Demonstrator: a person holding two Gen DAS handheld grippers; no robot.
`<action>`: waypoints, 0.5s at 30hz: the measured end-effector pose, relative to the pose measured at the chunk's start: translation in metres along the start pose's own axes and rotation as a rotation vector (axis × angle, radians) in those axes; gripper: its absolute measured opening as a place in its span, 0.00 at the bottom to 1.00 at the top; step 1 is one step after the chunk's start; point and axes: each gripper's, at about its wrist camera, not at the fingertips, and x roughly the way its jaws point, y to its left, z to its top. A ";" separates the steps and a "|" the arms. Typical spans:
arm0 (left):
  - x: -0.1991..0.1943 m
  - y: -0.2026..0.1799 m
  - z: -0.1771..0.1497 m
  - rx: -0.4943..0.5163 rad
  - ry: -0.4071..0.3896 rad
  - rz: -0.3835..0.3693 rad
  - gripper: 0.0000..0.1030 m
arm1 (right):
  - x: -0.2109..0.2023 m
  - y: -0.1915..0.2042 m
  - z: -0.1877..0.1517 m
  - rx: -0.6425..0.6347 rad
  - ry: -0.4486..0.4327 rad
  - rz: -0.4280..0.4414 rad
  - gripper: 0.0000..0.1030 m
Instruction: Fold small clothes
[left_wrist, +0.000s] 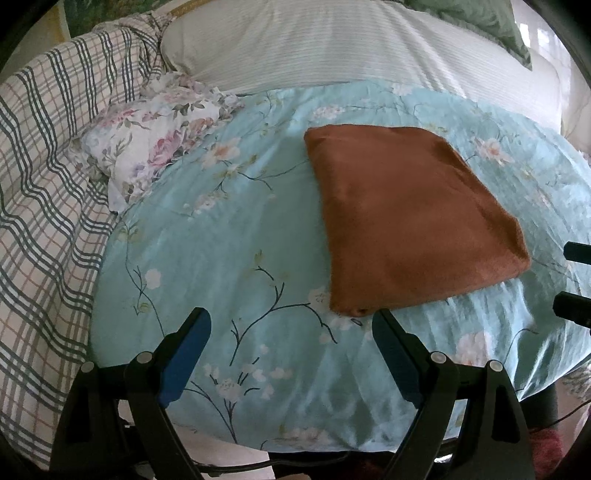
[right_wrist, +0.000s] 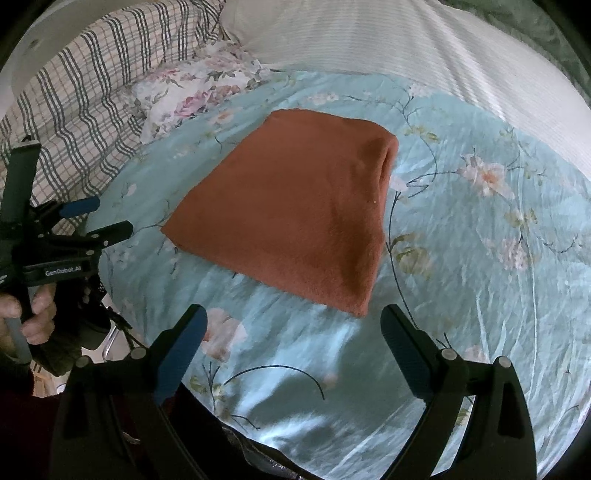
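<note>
The rust-brown cloth (left_wrist: 413, 218) lies folded into a flat, thick rectangle on the floral blue bedspread (left_wrist: 229, 229), just ahead of the jaws of both tools, likely so each can reach a near corner without stretching. The left gripper (left_wrist: 291, 325) and the right gripper (right_wrist: 293, 323) both hover with jaws spread wide and nothing between them (the cloth's nearest corner sits just beyond the left one's right jaw). Seen from the right wrist, the left tool's body bears white lettering reading "GenRobot.AI"; no label shows on the cloth.
</note>
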 end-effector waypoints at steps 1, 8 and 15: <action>0.000 0.000 0.000 -0.001 0.000 0.000 0.87 | -0.001 0.000 0.001 -0.002 -0.001 -0.001 0.92; -0.003 -0.003 0.001 0.009 -0.001 0.005 0.87 | -0.004 -0.001 0.000 -0.005 -0.003 -0.003 0.92; -0.004 -0.006 0.000 0.017 0.001 0.015 0.87 | -0.005 -0.006 -0.001 -0.001 0.000 -0.004 0.93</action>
